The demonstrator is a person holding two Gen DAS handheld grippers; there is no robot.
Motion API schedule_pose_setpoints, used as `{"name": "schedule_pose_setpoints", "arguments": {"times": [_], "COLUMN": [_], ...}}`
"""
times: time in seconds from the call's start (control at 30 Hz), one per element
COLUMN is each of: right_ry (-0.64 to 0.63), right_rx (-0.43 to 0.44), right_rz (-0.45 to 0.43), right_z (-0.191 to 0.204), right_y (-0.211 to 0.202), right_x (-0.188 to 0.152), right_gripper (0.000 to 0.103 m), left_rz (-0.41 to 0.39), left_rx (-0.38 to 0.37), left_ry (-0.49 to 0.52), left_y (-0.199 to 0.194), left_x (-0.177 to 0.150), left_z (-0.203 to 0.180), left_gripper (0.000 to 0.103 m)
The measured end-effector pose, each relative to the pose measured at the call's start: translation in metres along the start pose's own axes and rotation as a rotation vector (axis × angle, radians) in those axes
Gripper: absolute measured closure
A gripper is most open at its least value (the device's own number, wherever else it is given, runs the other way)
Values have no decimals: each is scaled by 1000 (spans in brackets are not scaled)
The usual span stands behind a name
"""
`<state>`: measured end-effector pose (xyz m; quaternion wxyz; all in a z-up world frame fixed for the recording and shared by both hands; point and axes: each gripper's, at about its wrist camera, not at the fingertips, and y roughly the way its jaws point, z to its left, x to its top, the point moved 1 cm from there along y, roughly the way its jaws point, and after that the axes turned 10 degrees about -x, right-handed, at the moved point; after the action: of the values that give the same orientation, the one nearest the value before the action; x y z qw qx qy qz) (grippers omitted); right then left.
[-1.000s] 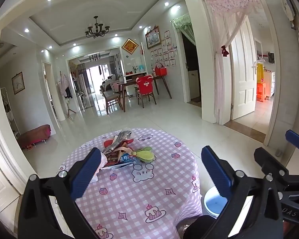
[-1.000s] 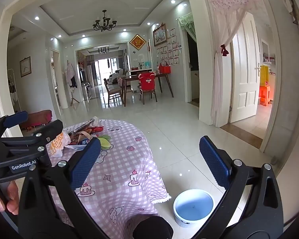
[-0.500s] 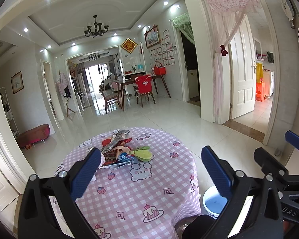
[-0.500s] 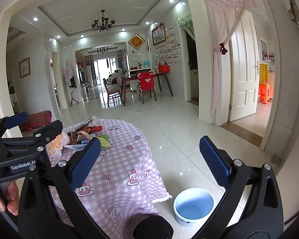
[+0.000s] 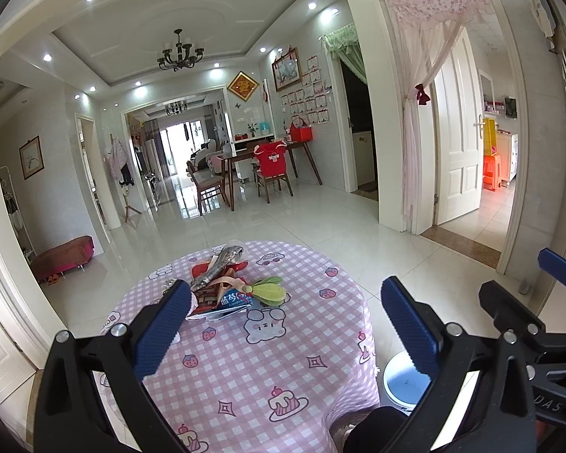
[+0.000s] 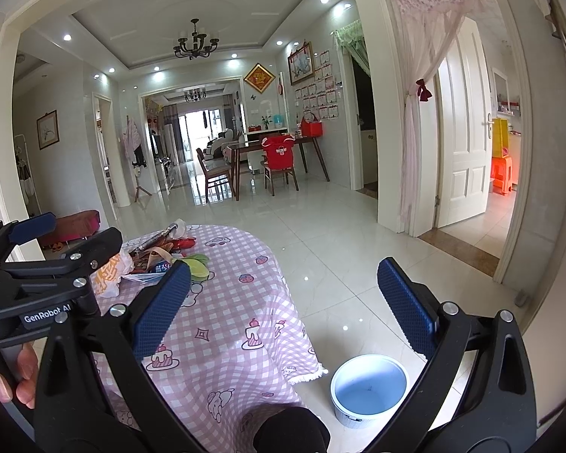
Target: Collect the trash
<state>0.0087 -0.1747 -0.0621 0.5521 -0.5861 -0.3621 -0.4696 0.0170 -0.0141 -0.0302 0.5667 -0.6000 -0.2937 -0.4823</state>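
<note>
A heap of trash point(image 5: 226, 283) lies on the far part of a round table with a pink checked cloth point(image 5: 253, 370): a silver wrapper, a blue packet, red scraps and a green leaf-shaped piece point(image 5: 269, 290). My left gripper point(image 5: 286, 324) hangs open above the table's near side, short of the heap, with nothing in it. In the right wrist view the trash point(image 6: 162, 256) is at the left, along with a white and orange bag point(image 6: 107, 275). My right gripper point(image 6: 283, 309) is open and empty over the table's right edge. A white bin point(image 6: 368, 389) with a blue inside stands on the floor.
The bin point(image 5: 405, 381) stands on the floor right of the table. Glossy white floor tiles point(image 5: 320, 226) stretch toward a dining table and chairs point(image 5: 260, 173). A white door point(image 5: 456, 151) and a curtained doorway are at the right. A low red bench point(image 5: 62, 256) sits at the left wall.
Both views have shifted slightly; the table and trash sit a little lower and closer in frame. Both grippers stay open and empty.
</note>
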Motion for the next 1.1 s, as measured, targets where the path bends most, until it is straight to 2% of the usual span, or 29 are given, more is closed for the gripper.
{"name": "schedule_pose_setpoints", "arguments": {"times": [1.1], "right_ry": [-3], "right_rx": [11], "right_rz": [-1], "right_z": [6], "right_y": [1], "right_x": [-6], "right_gripper": [6], "left_rz": [5], "left_rx": [4], "left_ry": [-1], "left_y": [-4], "left_x": [6], "left_z": [7], "left_gripper": [4]}}
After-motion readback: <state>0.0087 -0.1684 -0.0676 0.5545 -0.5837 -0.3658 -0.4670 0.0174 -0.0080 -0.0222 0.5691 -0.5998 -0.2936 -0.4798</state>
